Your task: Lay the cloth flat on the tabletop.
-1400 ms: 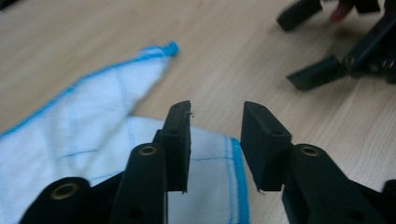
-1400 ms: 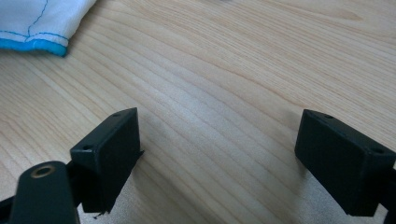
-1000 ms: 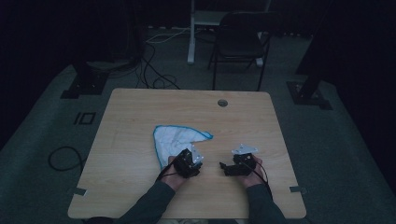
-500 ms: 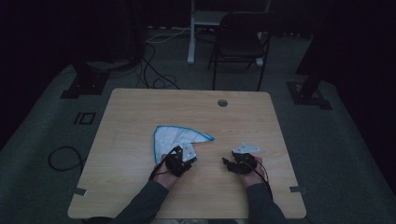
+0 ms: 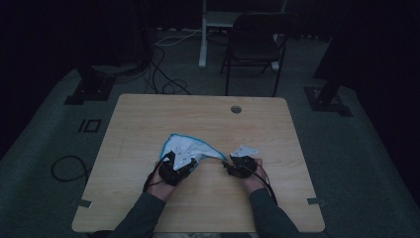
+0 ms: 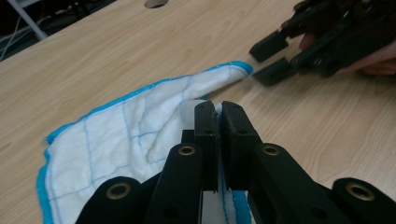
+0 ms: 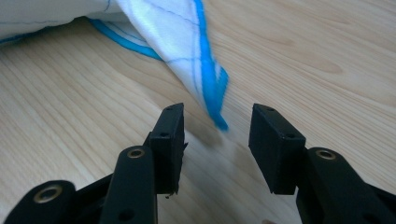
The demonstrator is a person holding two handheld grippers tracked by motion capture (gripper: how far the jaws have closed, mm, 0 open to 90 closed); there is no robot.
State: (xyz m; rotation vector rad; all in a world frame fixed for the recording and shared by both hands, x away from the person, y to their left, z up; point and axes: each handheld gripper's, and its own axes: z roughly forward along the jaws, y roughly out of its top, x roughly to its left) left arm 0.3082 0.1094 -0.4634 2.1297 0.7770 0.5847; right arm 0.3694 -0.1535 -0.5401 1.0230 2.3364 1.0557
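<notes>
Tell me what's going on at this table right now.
A person is working a white cloth with blue edging on a wooden table, a claw in each hand. The left claw has just closed and pinches a fold of the cloth. The right claw has been closing, its jaws either side of the cloth's pointed corner but not yet pressing on it.

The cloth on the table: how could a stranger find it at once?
Start from the wooden table and look at its near half. The cloth lies there, pinched by the left gripper. It is white with a bright blue border.
</notes>
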